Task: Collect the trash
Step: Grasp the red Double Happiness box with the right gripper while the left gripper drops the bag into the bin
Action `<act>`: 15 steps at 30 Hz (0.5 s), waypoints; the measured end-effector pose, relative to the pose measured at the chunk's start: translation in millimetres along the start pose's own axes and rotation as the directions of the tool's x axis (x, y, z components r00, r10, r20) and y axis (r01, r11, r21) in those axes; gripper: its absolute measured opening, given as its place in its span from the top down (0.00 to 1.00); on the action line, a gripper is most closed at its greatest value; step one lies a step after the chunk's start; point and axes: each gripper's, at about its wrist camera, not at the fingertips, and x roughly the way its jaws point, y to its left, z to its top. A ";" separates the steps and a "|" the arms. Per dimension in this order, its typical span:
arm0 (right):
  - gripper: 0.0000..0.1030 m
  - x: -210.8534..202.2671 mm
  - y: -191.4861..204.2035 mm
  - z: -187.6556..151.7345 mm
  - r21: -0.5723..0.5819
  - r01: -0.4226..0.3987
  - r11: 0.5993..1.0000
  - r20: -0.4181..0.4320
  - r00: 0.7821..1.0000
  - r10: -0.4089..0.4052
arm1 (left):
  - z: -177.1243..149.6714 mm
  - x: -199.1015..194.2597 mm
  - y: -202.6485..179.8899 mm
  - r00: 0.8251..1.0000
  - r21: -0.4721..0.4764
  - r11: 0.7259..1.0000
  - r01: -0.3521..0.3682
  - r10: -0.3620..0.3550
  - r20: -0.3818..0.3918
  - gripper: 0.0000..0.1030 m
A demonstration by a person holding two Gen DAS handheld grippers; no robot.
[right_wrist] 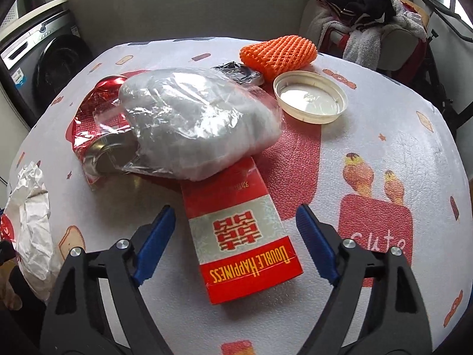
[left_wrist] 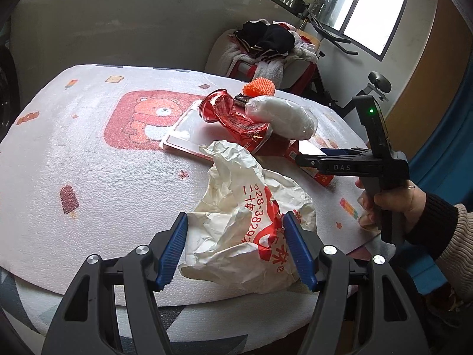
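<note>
— Jaws first: on the left wrist view, were ours spread?

— Yes. Our left gripper (left_wrist: 235, 248) stood open astride one crumpled paper bag (left_wrist: 248, 222), its length running far-left to near-right between the pads.

— And the right wrist view?

— Our right gripper (right_wrist: 235, 244) gaped too, with one cigarette box (right_wrist: 242, 236) lying lengthwise between the jaws, untouched. Beyond lay one plastic bundle (right_wrist: 201, 124), one crushed can (right_wrist: 100, 136), one lid (right_wrist: 310, 96), one orange net (right_wrist: 278, 54).

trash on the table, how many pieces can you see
7: paper bag between the left gripper's fingers, crushed can, plastic-wrapped bundle on it, red box between the right gripper's fingers, lid, orange net, dark wrapper. More may be hidden.
</note>
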 end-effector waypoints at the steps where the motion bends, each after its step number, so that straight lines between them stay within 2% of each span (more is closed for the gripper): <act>1: 0.33 0.2 0.7 -1.5 -0.007 0.010 1.000 -0.002 1.000 -0.010 | 0.0 0.2 -0.5 1.000 0.003 1.000 0.000 0.000 -0.001 0.38; 6: 0.41 -17.1 8.2 -21.8 -0.069 0.000 0.998 0.001 1.000 0.000 | -1.1 -2.4 -5.8 1.000 0.014 1.000 0.009 -0.009 -0.001 0.38; 9: 0.41 -30.8 12.8 -40.0 -0.104 0.007 0.995 0.001 1.000 -0.007 | -2.7 -4.9 -10.5 1.000 0.024 1.000 0.014 -0.014 -0.004 0.38; 15: 0.41 -66.1 10.8 -72.9 -0.047 -0.031 0.998 0.051 0.998 0.034 | -6.7 -16.0 -25.9 1.000 0.067 0.998 0.017 -0.017 -0.004 0.38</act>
